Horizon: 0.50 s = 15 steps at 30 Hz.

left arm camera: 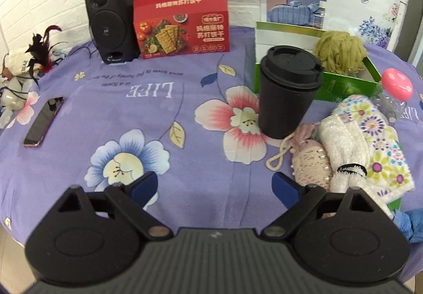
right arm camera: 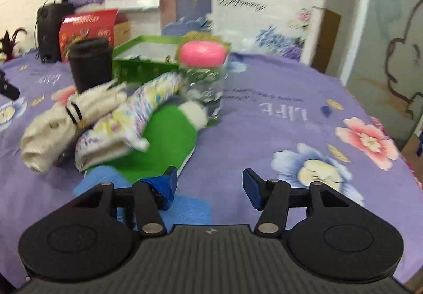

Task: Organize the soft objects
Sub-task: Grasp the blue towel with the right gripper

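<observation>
In the left wrist view a heap of soft things lies at the right: a floral towel (left arm camera: 375,140), a white fluffy roll (left arm camera: 341,151) with a black hair tie around it, and a pink lace pouch (left arm camera: 312,164). A green bath pouf (left arm camera: 339,52) sits in the open green box (left arm camera: 346,82). My left gripper (left arm camera: 216,187) is wide open over bare cloth, left of the heap. The right wrist view shows the same floral towel (right arm camera: 127,119) and white roll (right arm camera: 53,130) on a flat green piece (right arm camera: 164,143). A blue cloth (right arm camera: 190,209) lies under my right gripper (right arm camera: 210,183), which is open with nothing between its pads.
A black lidded cup (left arm camera: 288,93) stands beside the heap, and a clear jar with a pink lid (left arm camera: 396,93) behind it. A red cracker box (left arm camera: 182,24), a black speaker (left arm camera: 113,22), a phone (left arm camera: 43,122) and dark feathers (left arm camera: 42,53) are on the purple flowered tablecloth (left arm camera: 158,109).
</observation>
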Motion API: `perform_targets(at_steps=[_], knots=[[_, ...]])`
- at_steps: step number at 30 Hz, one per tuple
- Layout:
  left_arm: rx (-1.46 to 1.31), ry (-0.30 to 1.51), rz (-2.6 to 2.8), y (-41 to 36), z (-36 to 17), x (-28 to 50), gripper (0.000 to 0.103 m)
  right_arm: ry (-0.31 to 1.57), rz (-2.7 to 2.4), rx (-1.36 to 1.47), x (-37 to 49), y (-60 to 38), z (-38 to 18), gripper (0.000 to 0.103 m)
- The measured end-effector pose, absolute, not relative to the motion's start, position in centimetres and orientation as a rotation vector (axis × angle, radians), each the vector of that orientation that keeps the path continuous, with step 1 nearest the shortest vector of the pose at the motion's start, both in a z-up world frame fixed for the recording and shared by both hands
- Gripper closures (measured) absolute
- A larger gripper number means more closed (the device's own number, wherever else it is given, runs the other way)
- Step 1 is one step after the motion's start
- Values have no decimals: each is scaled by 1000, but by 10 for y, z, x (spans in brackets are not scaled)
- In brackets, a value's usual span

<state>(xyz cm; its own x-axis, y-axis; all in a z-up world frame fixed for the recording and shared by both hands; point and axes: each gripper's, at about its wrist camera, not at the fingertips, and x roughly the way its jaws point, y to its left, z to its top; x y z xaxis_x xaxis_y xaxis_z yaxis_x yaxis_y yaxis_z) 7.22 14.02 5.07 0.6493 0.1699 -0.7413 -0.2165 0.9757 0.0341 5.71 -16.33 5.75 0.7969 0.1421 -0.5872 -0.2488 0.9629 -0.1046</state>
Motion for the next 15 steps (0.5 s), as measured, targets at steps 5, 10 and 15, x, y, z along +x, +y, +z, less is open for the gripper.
perform_targets(at_steps=[5, 10, 15], knots=[[-35, 845, 92, 118, 56, 67, 10, 584, 497, -200, 25, -158, 64, 63], [69, 801, -106, 88, 70, 41, 10, 645, 734, -488, 30, -161, 66, 62], [160, 805, -190, 57, 65, 41, 9, 682, 860, -668, 53, -156, 63, 62]])
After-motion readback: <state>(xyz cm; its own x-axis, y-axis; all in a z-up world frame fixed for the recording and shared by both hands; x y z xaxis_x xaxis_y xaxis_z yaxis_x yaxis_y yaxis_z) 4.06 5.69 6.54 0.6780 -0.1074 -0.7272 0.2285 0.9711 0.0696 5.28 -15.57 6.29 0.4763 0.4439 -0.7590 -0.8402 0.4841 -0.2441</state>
